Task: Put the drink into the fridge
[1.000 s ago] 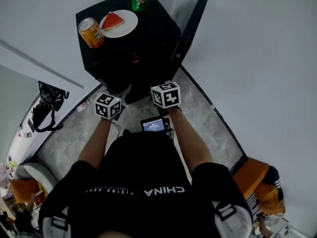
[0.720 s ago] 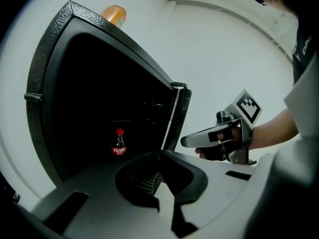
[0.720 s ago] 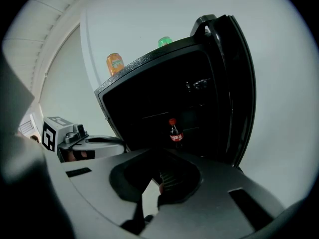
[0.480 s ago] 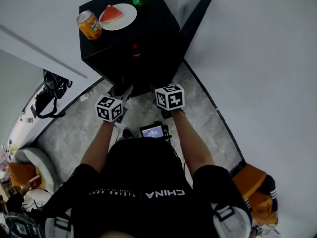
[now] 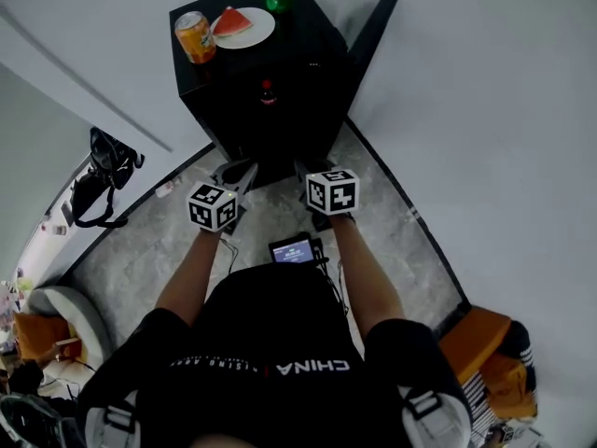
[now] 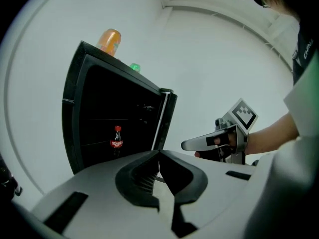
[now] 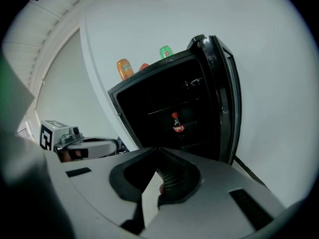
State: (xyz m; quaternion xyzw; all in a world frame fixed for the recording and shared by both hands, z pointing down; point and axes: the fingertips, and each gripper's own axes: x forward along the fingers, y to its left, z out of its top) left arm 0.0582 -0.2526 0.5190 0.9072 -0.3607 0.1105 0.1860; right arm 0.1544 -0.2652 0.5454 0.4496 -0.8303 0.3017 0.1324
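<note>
Light even and diffuse, no source in frame. White wall bright, close to washed out at the upper right of the head view. Fridge interior reads near black in every view; only the red-labelled bottle catches light inside. Shadows soft and faint. Both gripper views show heavy barrel distortion, black vignetted corners and bowed straight edges. Foreground along the bottom is soft. Green tint at one side edge.

Setting: plain indoor room around me, home or studio unclear. White walls, grey marbled floor, small black fridge in the corner, fruit plate on top.
</note>
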